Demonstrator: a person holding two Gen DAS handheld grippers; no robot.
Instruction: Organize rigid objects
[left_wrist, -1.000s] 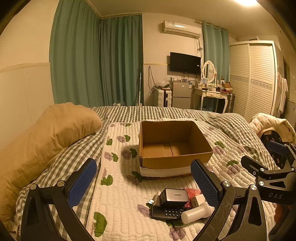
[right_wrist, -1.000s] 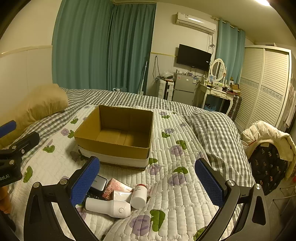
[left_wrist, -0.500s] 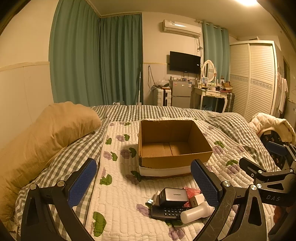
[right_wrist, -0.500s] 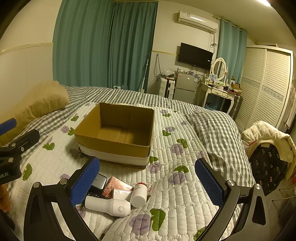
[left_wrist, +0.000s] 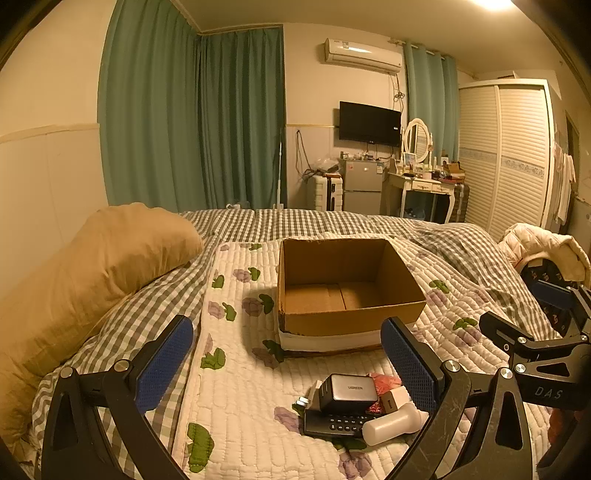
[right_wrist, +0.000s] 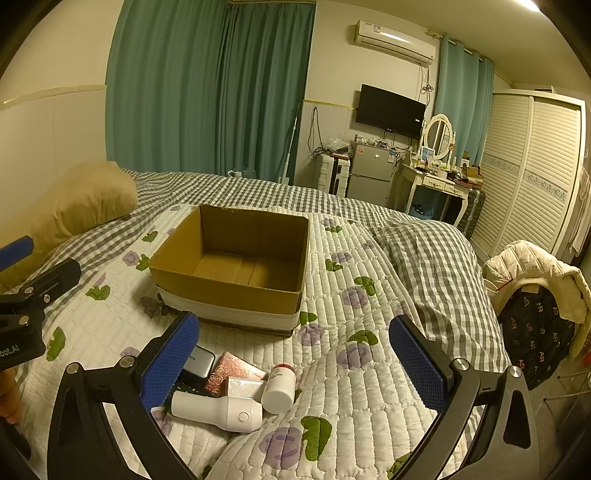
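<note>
- Two grippers hang over the bed, both with jaws spread wide and nothing between them: the left gripper (left_wrist: 286, 363) and the right gripper (right_wrist: 293, 360), each showing textured blue pads on black angular fingers.
- Dead ahead at 12 o'clock of the left gripper sits the cardboard box (left_wrist: 347, 291), open-topped, square-sided, plain brown inside, with a white band round its base; no items show inside it.
- In the right wrist view that box (right_wrist: 236, 266) lies toward 11 o'clock, resting on the quilt.
- Between box and grippers, a small pile of rigid items huddles on the quilted blanket (left_wrist: 240, 387), a puffy white stitched cover with green and purple flower prints.
- In the pile: a boxy grey charger (left_wrist: 347, 392) with rounded corners, lying on top of a flat black remote (left_wrist: 332, 424) with rows of buttons.
- Touching the remote at its 3 o'clock, a smooth white cylindrical device (right_wrist: 218, 410) lies on its side, one round button showing.
- Just beside it, a white pill bottle (right_wrist: 279, 387) with a dark red cap lies tipped over, and a pink patterned box (right_wrist: 231, 371) rests flat behind.
- Under the blanket runs a grey-and-white checked bedsheet (right_wrist: 436, 266); a soft tan pillow (left_wrist: 99, 266) bulges at 9 o'clock in the left wrist view.
</note>
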